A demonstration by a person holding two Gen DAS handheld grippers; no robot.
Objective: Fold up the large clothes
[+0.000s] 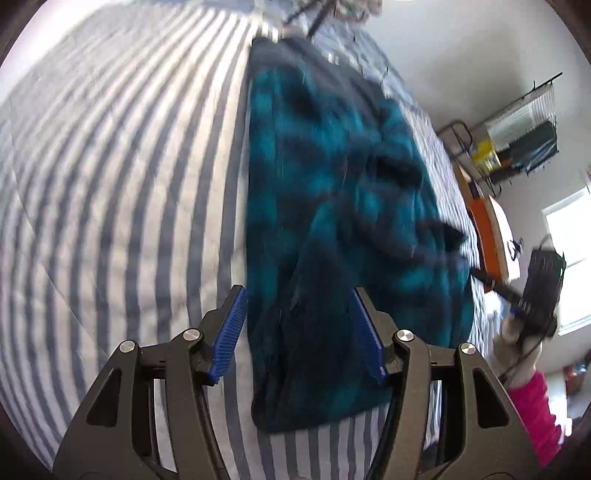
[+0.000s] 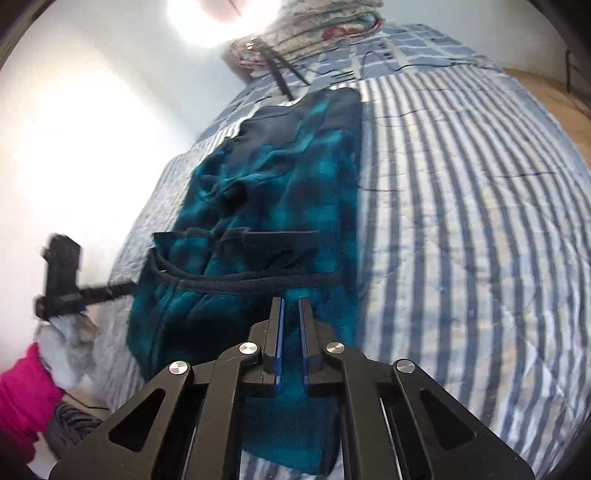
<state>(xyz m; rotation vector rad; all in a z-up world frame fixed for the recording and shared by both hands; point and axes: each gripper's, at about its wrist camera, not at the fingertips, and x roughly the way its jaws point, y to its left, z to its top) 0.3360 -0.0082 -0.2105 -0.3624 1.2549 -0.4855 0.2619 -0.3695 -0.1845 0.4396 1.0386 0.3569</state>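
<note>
A teal and dark blue plaid fleece garment [image 1: 343, 206] lies lengthwise on the striped bed, partly folded, with dark trim and a cord across it [image 2: 258, 206]. My left gripper [image 1: 297, 328] is open, its blue pads either side of the garment's near end and above it. My right gripper [image 2: 290, 332] has its jaws almost closed, a narrow gap between the pads, over the garment's near edge; nothing shows gripped in it. The other gripper shows at the right in the left wrist view [image 1: 535, 295] and at the left in the right wrist view [image 2: 62, 284].
The bed has a blue and white striped cover [image 1: 110, 184] [image 2: 461, 221]. Folded floral bedding [image 2: 314, 33] lies at the far end. A wire rack [image 1: 524, 136] and a window [image 1: 569, 254] stand by the wall. The person's pink sleeve [image 2: 26, 398] is at lower left.
</note>
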